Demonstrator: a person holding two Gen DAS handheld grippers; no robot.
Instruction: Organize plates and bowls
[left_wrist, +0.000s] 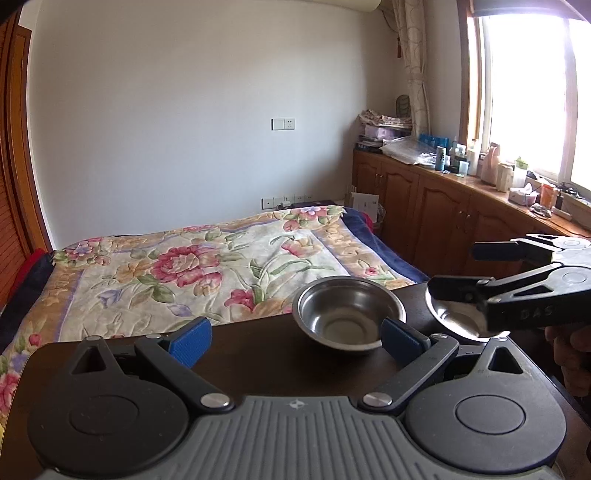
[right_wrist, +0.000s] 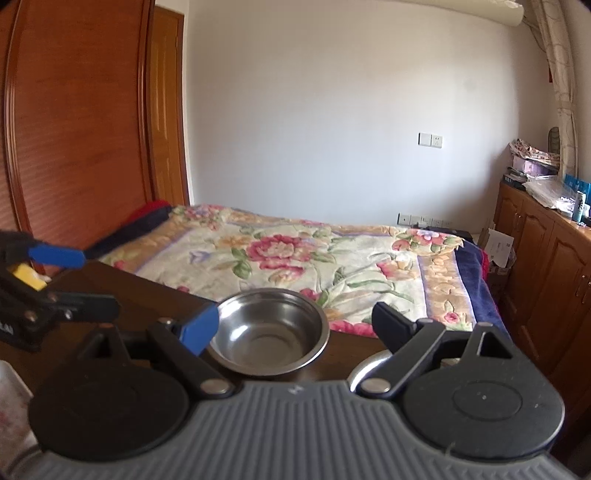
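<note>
Apparently mid-gathering: steel bowl (left_wrist: 347, 314) sitting upright and empty near the far edge of the dark table (left_wrist: 258, 354), second steel dish (left_wrist: 454, 321) just beside it on the right, tilted toward the bowl rather than flat (hard to tell whether plate or shallow bowl). Left gripper (left_wrist: 295, 341) low over the table, blue pads (left_wrist: 188, 341) spread wide, holding nothing, right-hand pad close to the bowl's near rim. Right gripper (right_wrist: 295, 326) likewise spread wide and clamped on nothing, bowl showing between its fingers, one finger over the second dish's rim; contact there unclear. Judged as the stacking step, not yet done. Next move likely calling for a pinch on one thin rim, a clean lift, then centring over the other piece before release; risk of slippery steel sliding or tipping, with the table edge so near. Beyond the table, bed with a floral cover (left_wrist: 184, 266); wooden cabinets (left_wrist: 424, 206) along the right under a bright window (left_wrist: 524, 92), tops cluttered with bottles and boxes; wooden wardrobe (right_wrist: 74, 129) on the left; plain white wall.
</note>
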